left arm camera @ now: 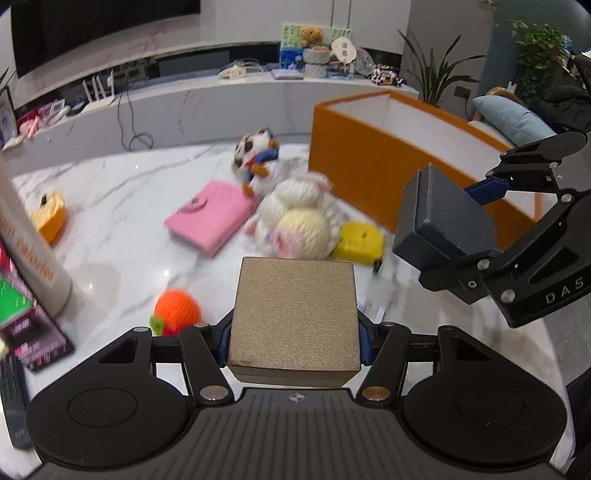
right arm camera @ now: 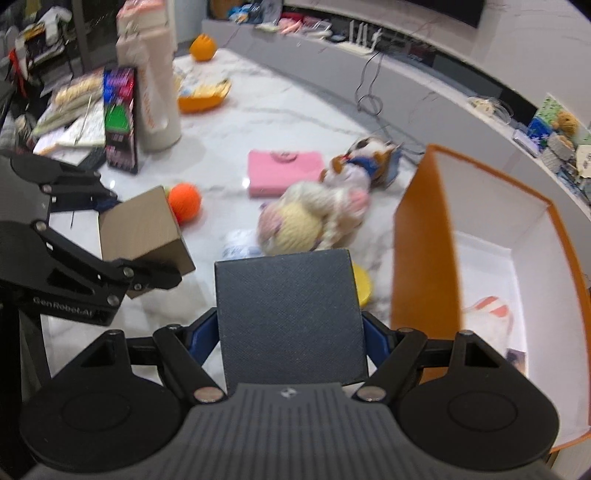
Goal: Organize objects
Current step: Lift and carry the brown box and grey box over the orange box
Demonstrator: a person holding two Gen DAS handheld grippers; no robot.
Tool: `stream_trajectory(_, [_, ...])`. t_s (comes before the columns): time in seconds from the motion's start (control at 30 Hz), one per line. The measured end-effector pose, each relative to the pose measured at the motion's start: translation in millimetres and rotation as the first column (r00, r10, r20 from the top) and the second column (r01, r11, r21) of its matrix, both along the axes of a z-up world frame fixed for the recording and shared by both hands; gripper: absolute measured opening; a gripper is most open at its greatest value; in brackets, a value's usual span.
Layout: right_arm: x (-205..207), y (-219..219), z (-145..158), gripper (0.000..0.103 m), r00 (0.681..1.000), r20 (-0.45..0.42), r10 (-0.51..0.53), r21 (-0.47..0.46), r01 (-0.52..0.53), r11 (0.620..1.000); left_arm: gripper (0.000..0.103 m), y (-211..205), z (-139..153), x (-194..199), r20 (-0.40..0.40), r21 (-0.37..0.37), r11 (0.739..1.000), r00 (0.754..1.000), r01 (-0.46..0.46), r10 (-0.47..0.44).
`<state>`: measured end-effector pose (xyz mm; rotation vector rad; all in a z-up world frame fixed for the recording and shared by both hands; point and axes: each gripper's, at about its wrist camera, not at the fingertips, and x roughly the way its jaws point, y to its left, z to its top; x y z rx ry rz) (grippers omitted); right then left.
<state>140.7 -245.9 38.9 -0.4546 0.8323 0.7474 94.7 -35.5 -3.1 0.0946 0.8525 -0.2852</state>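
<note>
The left gripper [left arm camera: 293,341] is clamping a tan box [left arm camera: 293,314] above the marble table [left arm camera: 118,192] while the right gripper [right arm camera: 291,334] is gripping a dark navy box [right arm camera: 290,319] just beside the open orange bin [right arm camera: 424,229], with plush toys [right arm camera: 310,218] lying between them.

A long white ledge [left arm camera: 221,96] curves behind the marble surface, carrying a teddy bear [left arm camera: 312,36] in a woven basket, a white router [left arm camera: 98,88] and a trailing black cable [left arm camera: 129,122]. A dark screen [left arm camera: 92,29] hangs above; leafy plants [left arm camera: 532,48] stand beside a pale blue cushion [left arm camera: 513,118].
</note>
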Motion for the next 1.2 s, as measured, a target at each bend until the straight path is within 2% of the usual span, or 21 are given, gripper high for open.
stream_trajectory(0.3, [21,-39,37,0.079,0.99,0.054,-0.131,0.14,0.122,0.983,0.069,-29,33,24,0.087,0.011,0.999,0.995,0.051,-0.051])
stream_trajectory(0.6, [35,-76,57,0.079,0.971,0.072,-0.229,0.224,0.208,0.952,0.069,-67,61,45,0.153,0.028,0.994,0.982,0.105,-0.108])
stream_trajectory(0.87, [50,-108,67,0.079,0.941,0.069,-0.332,0.277,0.302,0.912,0.069,-100,75,60,0.203,0.027,0.99,0.969,0.137,-0.14])
stream_trajectory(1.2, [74,-145,67,0.079,0.886,0.051,-0.461,0.287,0.429,0.857,0.069,-135,81,78,0.228,0.052,0.982,0.956,0.179,-0.187])
